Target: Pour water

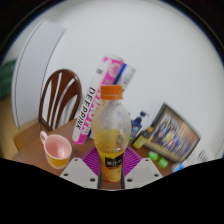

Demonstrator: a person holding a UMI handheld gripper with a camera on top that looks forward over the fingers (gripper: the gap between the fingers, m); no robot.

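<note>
- Your jaws grasp the clear plastic bottle with the orange cap (111,128); both purple pads (97,160) press against its lower body, over the yellow label.
- The bottle stands upright between the fingers, above the near part of the wooden table (25,150).
- The pink ceramic mug (56,150) sits just to the left of the bottle, near you, open side up.
- Beyond it stand a wooden chair (60,98) and a tall pink-and-white box (100,90); a dark printed box (172,135) lies on the right.
- Judge the bottle light, thin-walled and slippery: squeeze too hard and it buckles.
- Keep hold low on the labelled body, tilting slowly toward the mug.
- The cap looks on; pouring likely needs it off first.
</note>
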